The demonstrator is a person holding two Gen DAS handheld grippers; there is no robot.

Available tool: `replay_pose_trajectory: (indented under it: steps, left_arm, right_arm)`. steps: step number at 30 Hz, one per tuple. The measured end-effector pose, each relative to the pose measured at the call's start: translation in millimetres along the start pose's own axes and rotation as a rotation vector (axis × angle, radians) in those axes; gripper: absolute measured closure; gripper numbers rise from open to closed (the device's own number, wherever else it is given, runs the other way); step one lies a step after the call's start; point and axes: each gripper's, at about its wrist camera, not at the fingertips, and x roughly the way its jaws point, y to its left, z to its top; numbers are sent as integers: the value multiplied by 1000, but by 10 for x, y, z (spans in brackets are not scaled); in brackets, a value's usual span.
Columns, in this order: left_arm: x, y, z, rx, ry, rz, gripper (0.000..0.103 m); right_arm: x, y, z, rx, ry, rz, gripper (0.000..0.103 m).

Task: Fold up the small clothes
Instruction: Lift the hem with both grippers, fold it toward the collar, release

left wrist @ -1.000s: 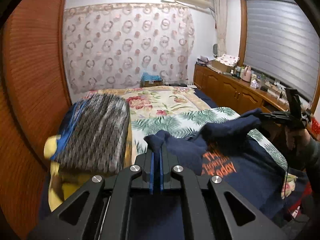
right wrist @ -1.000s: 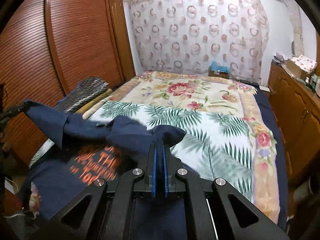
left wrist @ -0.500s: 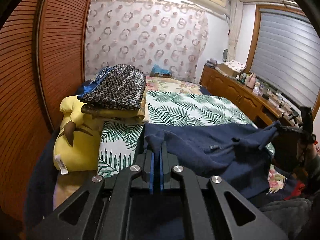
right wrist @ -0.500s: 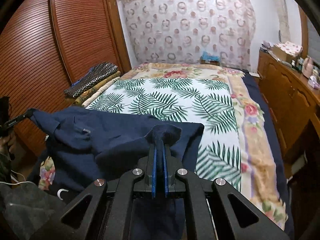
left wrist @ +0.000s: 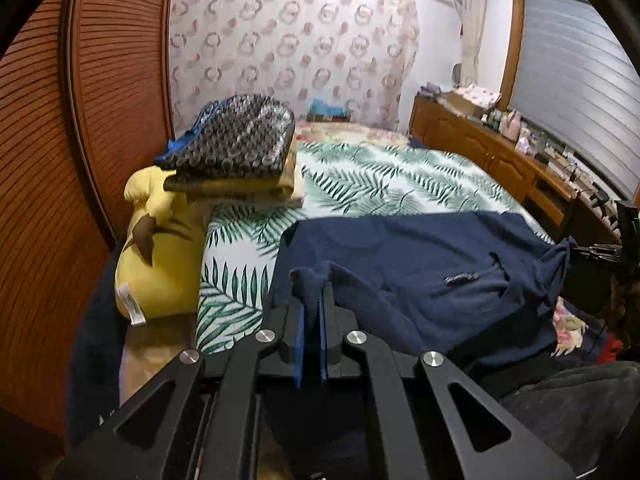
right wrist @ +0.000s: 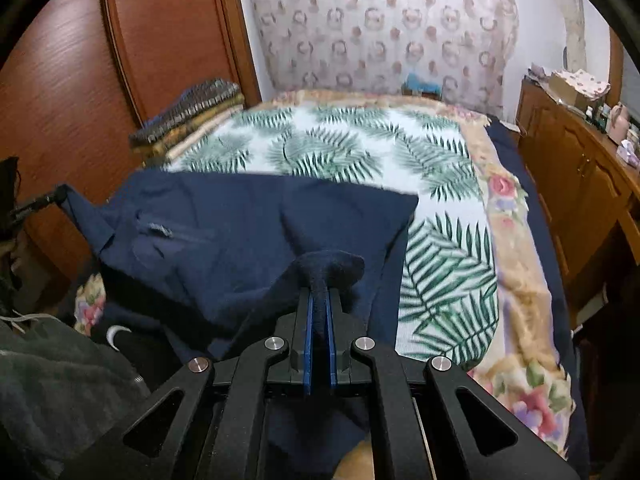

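Note:
A navy T-shirt (left wrist: pixel 408 264) lies spread, plain side up, over the near end of the bed, its far edge straight across the palm-leaf cover. My left gripper (left wrist: pixel 311 300) is shut on one near corner of the shirt, cloth bunched between the blue pads. The right gripper (right wrist: pixel 319 300) is shut on the other near corner of the navy T-shirt (right wrist: pixel 240 232), a knot of fabric standing above its fingertips. Each gripper shows as a dark shape at the far side of the other's view, the cloth stretched between them.
A stack of folded clothes (left wrist: pixel 236 152) with a dotted dark piece on top sits by a yellow plush toy (left wrist: pixel 160 256) at the bed's left edge. A wooden wardrobe (left wrist: pixel 80 120) stands left, a cluttered wooden dresser (left wrist: pixel 500 152) right. The palm-leaf bedspread (right wrist: pixel 360 148) stretches beyond.
Both grippers have pulled back toward the near edge of the bed and sunk. The shirt, earlier bunched in the air with orange print showing, now lies flat with its plain side up.

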Motion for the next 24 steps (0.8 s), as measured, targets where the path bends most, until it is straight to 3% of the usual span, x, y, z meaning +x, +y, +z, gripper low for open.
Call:
replay_pose_trajectory:
  steps: [7, 12, 14, 17, 18, 20, 21, 23, 24]
  left_arm:
    - [-5, -59, 13, 22, 7, 9, 98]
    - [-161, -153, 162, 55, -36, -2, 97]
    - [-219, -213, 248, 78, -54, 3, 83]
    - [-286, -255, 352, 91, -77, -5, 71]
    - [-300, -256, 374, 92, -83, -8, 68]
    - [-300, -246, 386, 87, -93, -11, 48]
    - [-268, -224, 388, 81, -89, -13, 46]
    - [-161, -189, 375, 68, -71, -21, 32]
    - [-73, -165, 365, 61, -60, -28, 31]
  right_arm:
    - [105, 25, 3, 4, 37, -10, 98]
    - [50, 20, 84, 4, 25, -16, 96]
    - [50, 9, 115, -10, 16, -23, 96]
    - [-17, 27, 176, -27, -4, -41, 94]
    - [-31, 20, 186, -28, -8, -45, 90]
    - [-47, -10, 193, -25, -18, -50, 78]
    - [-54, -29, 198, -20, -25, -52, 71]
    - [-42, -83, 211, -13, -37, -59, 65]
    - [-22, -107, 230, -9, -41, -69, 63]
